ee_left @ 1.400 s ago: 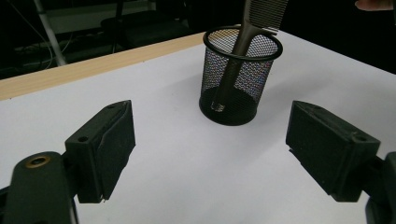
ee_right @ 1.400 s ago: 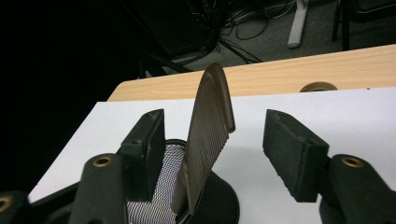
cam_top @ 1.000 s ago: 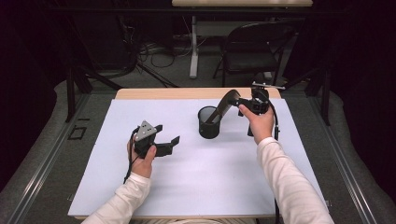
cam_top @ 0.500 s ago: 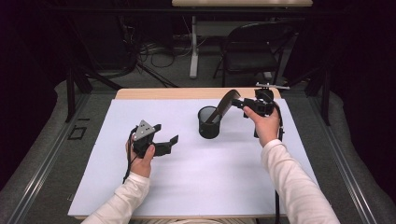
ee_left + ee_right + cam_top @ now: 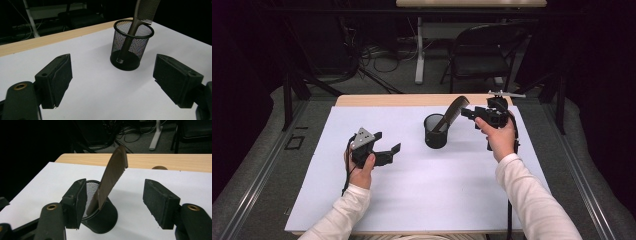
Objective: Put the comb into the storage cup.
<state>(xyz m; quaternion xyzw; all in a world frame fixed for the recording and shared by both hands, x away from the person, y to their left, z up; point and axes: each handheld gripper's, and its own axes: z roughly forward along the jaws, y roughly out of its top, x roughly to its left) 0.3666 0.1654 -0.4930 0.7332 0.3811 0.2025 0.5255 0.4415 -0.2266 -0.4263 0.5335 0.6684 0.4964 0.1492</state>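
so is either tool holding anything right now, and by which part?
Nothing is held. The right tool is open, apart from the comb leaning in the mesh cup. The left tool is open.

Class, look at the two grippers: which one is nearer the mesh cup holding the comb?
The right gripper: it hangs open just beside the comb leaning out of the mesh cup. The left gripper, also open, sits well away across bare white table.

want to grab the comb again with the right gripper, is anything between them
Nothing visible stands in the way. The comb leans out of the mesh cup, its toothed end in open air. The right gripper is open, and in its own view the comb rises between the two pads, touching neither. The left gripper sits well off to the side.
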